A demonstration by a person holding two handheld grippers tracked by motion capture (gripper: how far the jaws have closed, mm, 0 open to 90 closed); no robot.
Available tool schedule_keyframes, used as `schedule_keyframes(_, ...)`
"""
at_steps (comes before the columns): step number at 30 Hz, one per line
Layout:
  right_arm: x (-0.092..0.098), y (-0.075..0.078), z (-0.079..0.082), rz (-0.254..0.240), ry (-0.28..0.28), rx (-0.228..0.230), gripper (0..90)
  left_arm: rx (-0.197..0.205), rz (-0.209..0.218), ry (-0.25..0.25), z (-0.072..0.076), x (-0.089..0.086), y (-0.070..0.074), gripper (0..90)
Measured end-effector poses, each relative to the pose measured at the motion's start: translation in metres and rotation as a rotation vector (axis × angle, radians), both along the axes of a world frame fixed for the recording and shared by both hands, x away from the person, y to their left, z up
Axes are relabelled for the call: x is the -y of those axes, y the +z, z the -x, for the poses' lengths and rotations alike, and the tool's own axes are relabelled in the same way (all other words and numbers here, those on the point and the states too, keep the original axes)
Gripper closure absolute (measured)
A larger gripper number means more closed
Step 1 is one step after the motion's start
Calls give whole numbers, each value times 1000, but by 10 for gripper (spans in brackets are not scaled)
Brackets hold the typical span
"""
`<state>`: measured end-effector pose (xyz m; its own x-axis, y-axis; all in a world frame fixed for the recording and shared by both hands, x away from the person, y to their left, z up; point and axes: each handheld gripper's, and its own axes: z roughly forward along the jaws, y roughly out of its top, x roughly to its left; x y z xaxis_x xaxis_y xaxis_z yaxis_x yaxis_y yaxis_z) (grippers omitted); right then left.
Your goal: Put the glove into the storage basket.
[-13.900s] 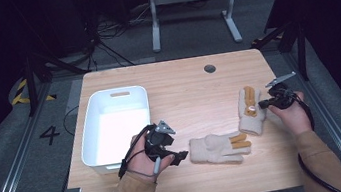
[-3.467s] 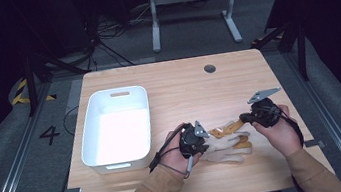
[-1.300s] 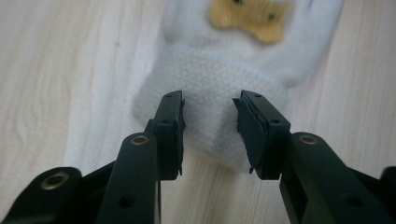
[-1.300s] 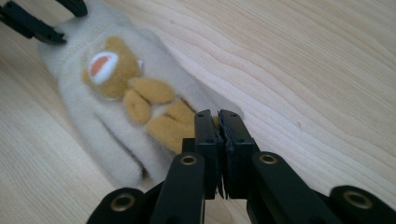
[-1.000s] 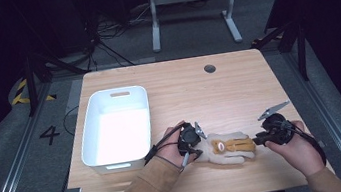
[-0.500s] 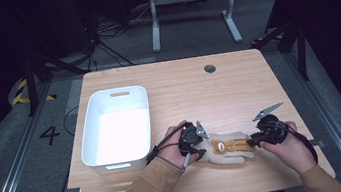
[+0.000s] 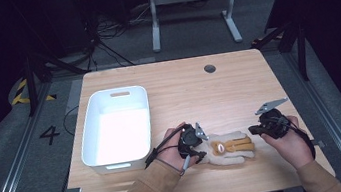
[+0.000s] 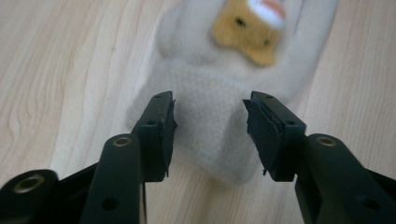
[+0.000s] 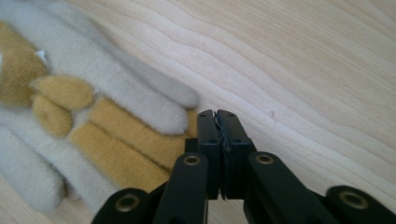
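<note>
The left gripper (image 8: 209, 122) hangs over the cuff end of a cream fuzzy glove (image 8: 219, 84) lying flat on the wooden table (image 8: 60, 70). Its 2 black jaws have just been opening, straddling the cuff without pressing it. A blurred tan bear face sits farther up the glove.

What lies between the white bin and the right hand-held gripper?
In the high view, between the white bin and right hand-held gripper lie the left hand-held gripper and the glove.

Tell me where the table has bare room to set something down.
The far half of the table, from the white bin across to the right edge around the round hole, lies bare. The near edge is crowded: the stacked gloves lie between the left gripper and the right gripper.
</note>
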<state>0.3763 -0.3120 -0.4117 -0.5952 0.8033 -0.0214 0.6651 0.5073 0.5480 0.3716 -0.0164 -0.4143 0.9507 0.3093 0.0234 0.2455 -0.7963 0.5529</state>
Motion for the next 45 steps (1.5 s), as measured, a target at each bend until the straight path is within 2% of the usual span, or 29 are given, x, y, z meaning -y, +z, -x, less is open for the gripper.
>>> schedule_keyframes(2, 4, 3, 1, -7, -7, 16, 834, -5, 39, -11, 1, 1, 4, 474)
schedule_keyframes(4, 8, 4, 1, -19, -22, 16, 780, 0, 53, -26, 2, 4, 7, 426)
schedule_keyframes(8, 17, 4, 1, -41, -49, 21, 678, -11, 62, -46, 4, 12, 11, 322)
schedule_keyframes(13, 25, 5, 0, -57, -74, 28, 614, -5, 52, -66, 4, 19, 12, 237)
schedule_keyframes(15, 27, 5, -1, -62, -83, 29, 610, -11, 37, -77, 4, 20, 11, 216)
schedule_keyframes(21, 29, 3, -1, -70, -92, 18, 597, 8, -23, -86, 1, 28, 0, 168)
schedule_keyframes(28, 29, 0, -3, -73, -84, 15, 579, 19, -35, -94, -5, 33, -9, 165)
schedule_keyframes(31, 28, -1, -3, -76, -83, 7, 578, 18, -63, -62, -10, 37, -17, 164)
schedule_keyframes(35, 28, -2, -3, -79, -79, 5, 574, 18, -74, -80, -13, 42, -23, 154)
schedule_keyframes(41, 26, -4, -4, -81, -63, 2, 568, -1, -87, -94, -18, 49, -28, 114)
schedule_keyframes(45, 25, -4, -3, -84, -55, 5, 563, -44, -81, -96, -23, 50, -32, 78)
